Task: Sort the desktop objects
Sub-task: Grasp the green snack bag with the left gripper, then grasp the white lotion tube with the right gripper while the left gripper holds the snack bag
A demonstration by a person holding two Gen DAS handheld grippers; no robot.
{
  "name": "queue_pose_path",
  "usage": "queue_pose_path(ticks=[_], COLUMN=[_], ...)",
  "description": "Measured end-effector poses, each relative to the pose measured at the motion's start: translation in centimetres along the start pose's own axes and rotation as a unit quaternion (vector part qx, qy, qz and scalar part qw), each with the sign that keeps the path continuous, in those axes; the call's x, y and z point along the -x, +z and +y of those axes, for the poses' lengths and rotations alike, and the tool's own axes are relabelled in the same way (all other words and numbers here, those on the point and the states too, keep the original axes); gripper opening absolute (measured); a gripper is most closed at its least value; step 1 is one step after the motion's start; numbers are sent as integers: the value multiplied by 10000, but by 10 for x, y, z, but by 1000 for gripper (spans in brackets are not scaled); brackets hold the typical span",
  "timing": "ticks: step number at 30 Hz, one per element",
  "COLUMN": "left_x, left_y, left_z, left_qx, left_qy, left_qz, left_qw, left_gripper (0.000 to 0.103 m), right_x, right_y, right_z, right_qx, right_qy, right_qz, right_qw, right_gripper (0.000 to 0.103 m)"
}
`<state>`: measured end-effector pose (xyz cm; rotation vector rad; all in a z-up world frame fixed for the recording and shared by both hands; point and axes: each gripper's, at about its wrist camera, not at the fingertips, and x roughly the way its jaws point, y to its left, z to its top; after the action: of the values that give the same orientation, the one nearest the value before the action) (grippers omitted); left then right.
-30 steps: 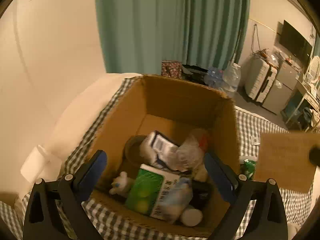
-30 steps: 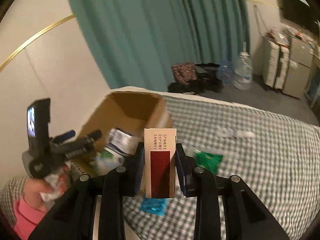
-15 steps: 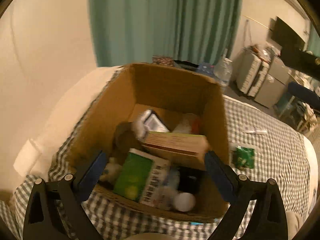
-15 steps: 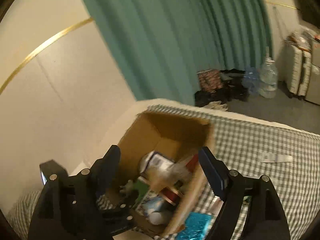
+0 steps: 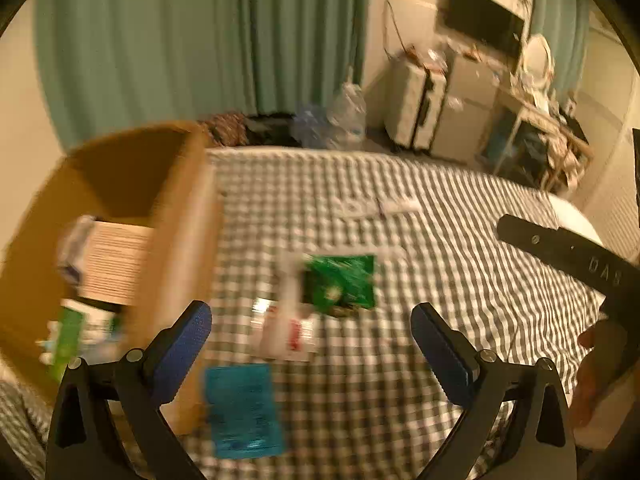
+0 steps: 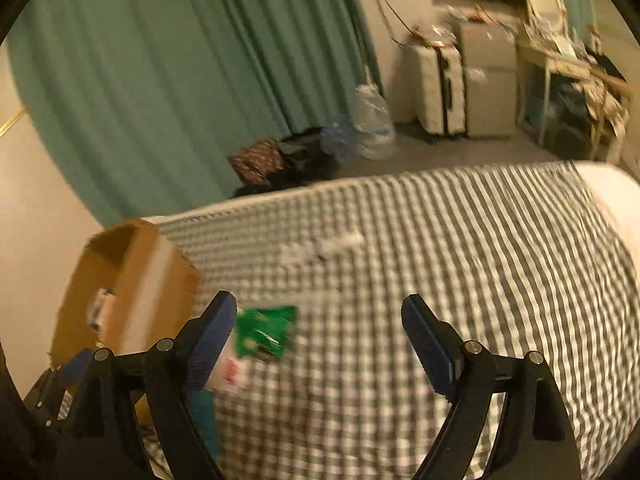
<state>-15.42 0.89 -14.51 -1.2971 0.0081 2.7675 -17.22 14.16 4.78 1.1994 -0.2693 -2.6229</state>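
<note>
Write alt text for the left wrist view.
The open, empty left gripper hangs over a checked cloth strewn with a green packet, a teal packet and a white packet. A filled cardboard box stands left.

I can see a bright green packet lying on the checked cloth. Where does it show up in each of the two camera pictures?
Left wrist view: the green packet lies near the middle, on the checked cloth, right of the cardboard box.
Right wrist view: the same packet sits lower left, beside the left fingertip.
Shared landmark: the cardboard box, left of the packet in both.
</note>
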Motion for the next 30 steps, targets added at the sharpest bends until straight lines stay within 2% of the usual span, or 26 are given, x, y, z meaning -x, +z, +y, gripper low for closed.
queue_pose_path(ticks=[5, 9, 13, 14, 16, 17, 18, 19, 21, 23, 27, 30], left_x=[-58, -99, -128, -133, -140, -143, -145, -144, -139, -131, -127, -125], left_y=[0, 3, 7, 8, 8, 8, 6, 6, 6, 10, 26, 36], left_z=[-31, -29, -25, -23, -16, -14, -12, -12, -9, -7, 3, 10], left_qx=[-87, 48, -18, 18, 157, 191, 152, 90, 32, 57, 223, 325], left_qy=[94, 175, 337, 312, 168, 157, 247, 290, 221, 41, 81, 25], left_qz=[359, 593, 647, 661, 672, 723, 769, 736, 568, 511, 470, 365], left_qw=[9993, 9981, 9973, 9973, 9975, 9971, 9966, 9968, 9981, 9987, 9986, 9988], left_gripper=[102, 102, 102, 100, 85, 70, 62, 61, 41, 38, 37, 36], right_x=[-27, -44, -62, -64, -68, -69, -72, -77, -86, -97, -121, -136], right_y=[-12, -14, -17, -18, -17, -15, -12, -9, -2, 6, 13, 19], right_z=[-30, -39, -50, -51, -52, -51, -51, -51, -47, -38, -24, -17], right_qx=[-21, 51, 2, -13, 36, 71, 97, 96, 109, 299, 549, 543], right_qy=[-52, 54, 74, 74, 44, 47, 132, 215, 366, 303, 142, 196], right_qz=[198, 261, 469, 502, 504, 489, 460, 448, 404, 372, 434, 466], right_qw=[9998, 9996, 9989, 9987, 9987, 9988, 9988, 9987, 9985, 9984, 9974, 9972], right_gripper=[85, 85, 85, 85, 85, 85, 85, 85, 85, 85, 85, 85])
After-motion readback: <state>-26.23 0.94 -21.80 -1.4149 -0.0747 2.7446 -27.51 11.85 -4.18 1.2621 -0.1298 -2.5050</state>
